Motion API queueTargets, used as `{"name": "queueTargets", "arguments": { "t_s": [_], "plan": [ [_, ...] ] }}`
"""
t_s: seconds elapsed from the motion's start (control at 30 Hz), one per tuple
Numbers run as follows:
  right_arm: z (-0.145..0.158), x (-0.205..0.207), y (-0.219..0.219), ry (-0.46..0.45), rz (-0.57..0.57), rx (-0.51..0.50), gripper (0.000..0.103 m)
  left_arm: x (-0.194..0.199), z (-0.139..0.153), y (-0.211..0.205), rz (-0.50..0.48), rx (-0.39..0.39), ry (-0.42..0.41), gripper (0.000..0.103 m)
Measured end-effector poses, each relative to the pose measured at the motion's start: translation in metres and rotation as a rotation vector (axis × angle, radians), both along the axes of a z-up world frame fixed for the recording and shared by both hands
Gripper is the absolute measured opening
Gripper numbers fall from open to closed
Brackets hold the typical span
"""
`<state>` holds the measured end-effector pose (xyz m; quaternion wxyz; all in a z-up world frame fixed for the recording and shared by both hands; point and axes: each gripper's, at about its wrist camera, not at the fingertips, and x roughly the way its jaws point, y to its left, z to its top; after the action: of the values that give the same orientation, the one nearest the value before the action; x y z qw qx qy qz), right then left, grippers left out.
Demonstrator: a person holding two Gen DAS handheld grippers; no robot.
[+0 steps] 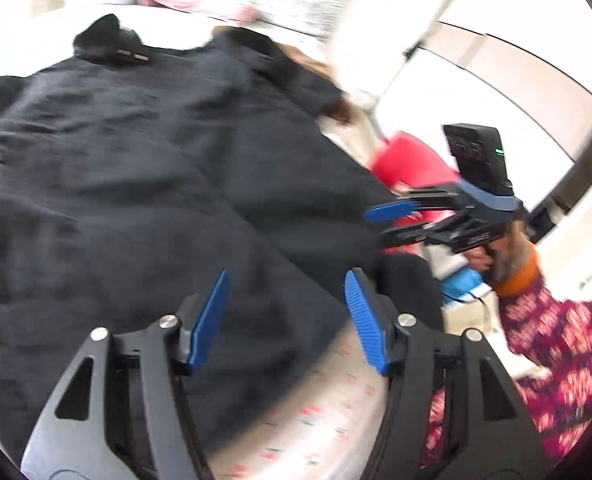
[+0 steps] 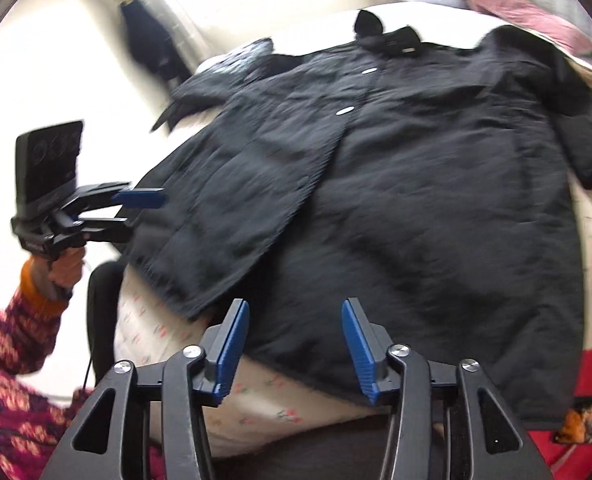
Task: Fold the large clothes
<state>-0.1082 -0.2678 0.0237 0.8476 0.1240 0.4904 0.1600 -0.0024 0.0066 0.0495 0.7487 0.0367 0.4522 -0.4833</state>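
Left wrist view: left gripper (image 1: 287, 320) wide open, empty, over black coat (image 1: 155, 168) spread flat on floral sheet (image 1: 316, 412). Right gripper (image 1: 380, 226) beside coat's edge, parted, holding nothing. Right wrist view: right gripper (image 2: 296, 352) gaping above coat (image 2: 416, 200) hem; left gripper (image 2: 135, 212) at left, near coat's edge.

Home bedroom: bed (image 2: 167, 332) with floral-print sheet, pillows and pink bedding (image 2: 508, 4) piled at the head, dark clothing (image 2: 147, 40) hanging on the pale wall, more clothes heaped beside the bed (image 1: 412, 160).
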Motion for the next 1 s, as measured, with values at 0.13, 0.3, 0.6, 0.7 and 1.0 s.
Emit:
{"name": "queueTargets", "arguments": {
  "t_s": [0.13,0.3,0.6,0.7,1.0],
  "plan": [
    [0.008,0.020,-0.062,-0.007,-0.203,-0.056,0.057,0.032,0.019,0.011,0.144,0.069,-0.074,0.076],
    [0.005,0.054,-0.163,0.053,-0.470,-0.091,0.059,0.068,0.034,0.014,0.254,0.160,-0.123,0.079],
    [-0.051,0.111,-0.309,0.074,-0.832,0.158,0.068,0.114,0.018,-0.034,0.195,0.222,-0.145,0.079],
    [-0.085,0.129,-0.325,0.077,-0.900,0.251,0.068,0.124,0.000,-0.059,0.168,0.276,-0.137,0.079],
    [-0.001,0.150,-0.307,-0.159,-0.806,-0.056,0.007,0.143,-0.024,-0.112,0.101,0.377,-0.222,0.079]
  ]
}}
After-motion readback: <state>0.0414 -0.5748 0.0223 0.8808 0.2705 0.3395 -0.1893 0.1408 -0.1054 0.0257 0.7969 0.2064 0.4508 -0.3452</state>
